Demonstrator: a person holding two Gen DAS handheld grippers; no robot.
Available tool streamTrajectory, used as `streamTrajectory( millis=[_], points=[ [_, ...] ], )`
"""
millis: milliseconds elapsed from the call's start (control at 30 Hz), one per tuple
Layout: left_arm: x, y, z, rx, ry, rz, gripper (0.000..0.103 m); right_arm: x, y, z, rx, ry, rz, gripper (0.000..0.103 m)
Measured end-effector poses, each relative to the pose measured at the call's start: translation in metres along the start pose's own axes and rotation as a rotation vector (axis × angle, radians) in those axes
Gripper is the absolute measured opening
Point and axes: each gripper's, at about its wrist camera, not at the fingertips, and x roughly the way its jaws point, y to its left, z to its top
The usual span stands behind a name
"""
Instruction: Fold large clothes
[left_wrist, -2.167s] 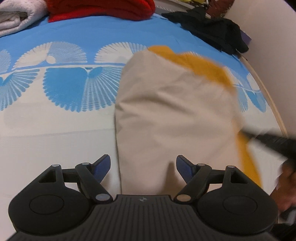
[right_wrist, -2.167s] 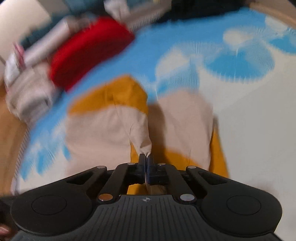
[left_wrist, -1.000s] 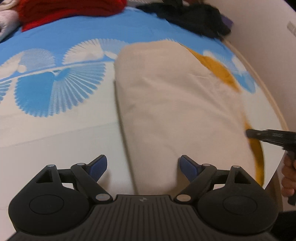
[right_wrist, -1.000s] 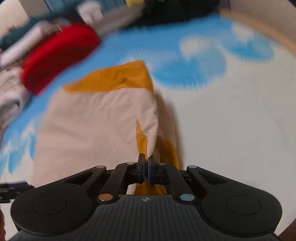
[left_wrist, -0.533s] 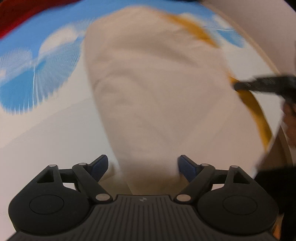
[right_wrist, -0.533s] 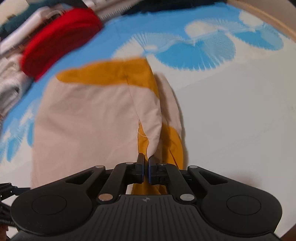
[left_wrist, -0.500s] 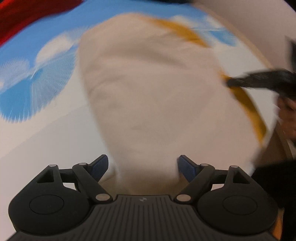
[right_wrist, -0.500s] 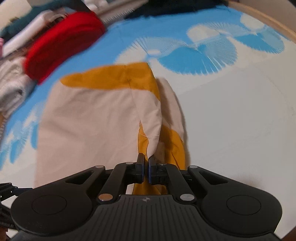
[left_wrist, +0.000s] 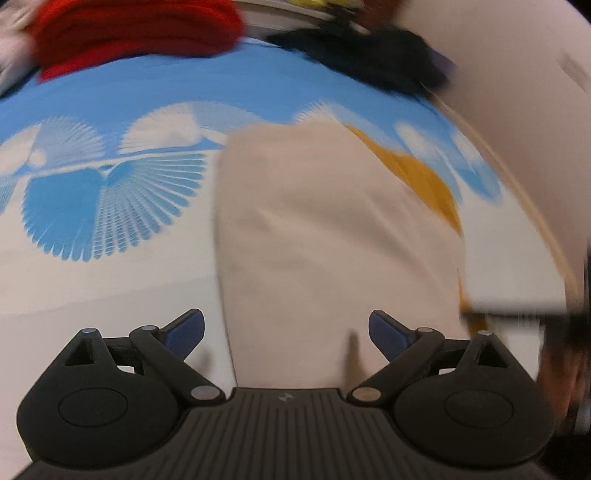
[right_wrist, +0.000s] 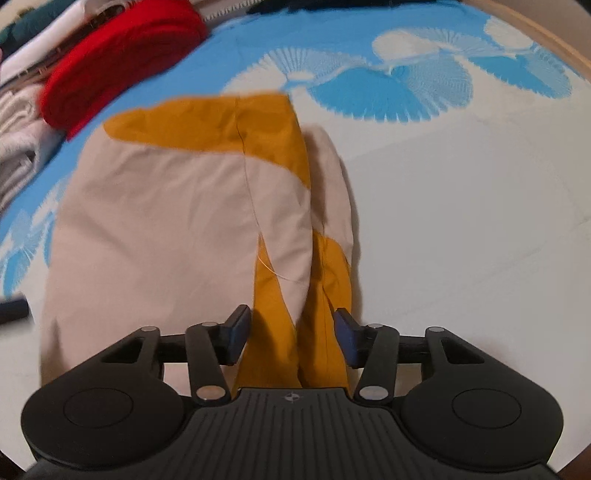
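Both tools read as released from where I sit: my right gripper (right_wrist: 291, 330) has its blue-padded fingers (right_wrist: 238, 326) spread apart, with the mustard edge of the beige-and-mustard garment (right_wrist: 177, 229) lying between them and not pinched. My left gripper (left_wrist: 286, 332) is spread wider, its pads straddling the near end of the same garment (left_wrist: 325, 236) with nothing between them clamped. The garment lies folded lengthwise on the blue-and-white fan-print bedsheet (right_wrist: 461, 192), beige panel on top, mustard showing along the far end and down the side nearest my right tool. In the left wrist view the mustard strip runs along the garment's right edge; that view is smeared, so fine creases are not readable. A folded red garment (right_wrist: 118, 62) sits at the far edge of the sheet, beside a stack of pale folded clothes (right_wrist: 22, 144). A dark heap of clothing (left_wrist: 373, 59) lies at the far right corner in the left view, near the wall.
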Motion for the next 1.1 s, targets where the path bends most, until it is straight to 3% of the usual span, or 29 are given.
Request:
streamTrajectory(
  millis=[167, 433, 600, 700, 833, 900, 1000, 1100],
  points=[
    [0.036, 0.012, 0.012, -0.084, 0.047, 0.032, 0.098, 0.01, 0.003, 0.001, 0.026, 0.007, 0.008, 0.055],
    [0.072, 0.029, 0.002, -0.186, 0.048, -0.121, 0.099, 0.021, -0.001, 0.003, 0.039, -0.004, 0.028, 0.056],
    [0.092, 0.036, 0.004, -0.254, 0.02, -0.178, 0.093, 0.024, 0.005, 0.004, 0.049, -0.024, 0.039, 0.027],
    [0.091, 0.034, 0.007, -0.26, -0.014, -0.157, 0.076, 0.024, 0.012, 0.007, 0.035, -0.055, 0.0, 0.01],
    [0.071, 0.036, 0.018, -0.247, -0.071, -0.162, 0.046, 0.026, 0.033, 0.013, 0.008, -0.126, -0.035, 0.007],
    [0.059, 0.041, 0.026, -0.226, -0.114, -0.145, 0.046, 0.026, 0.047, 0.02, -0.03, -0.173, -0.039, 0.006],
    [0.042, 0.058, 0.036, -0.22, -0.168, -0.078, 0.047, 0.028, 0.062, 0.036, -0.002, -0.226, 0.031, 0.005],
    [0.031, 0.082, 0.043, -0.24, -0.19, -0.006, 0.059, 0.03, 0.092, 0.042, -0.046, -0.281, 0.067, 0.005]
  ],
)
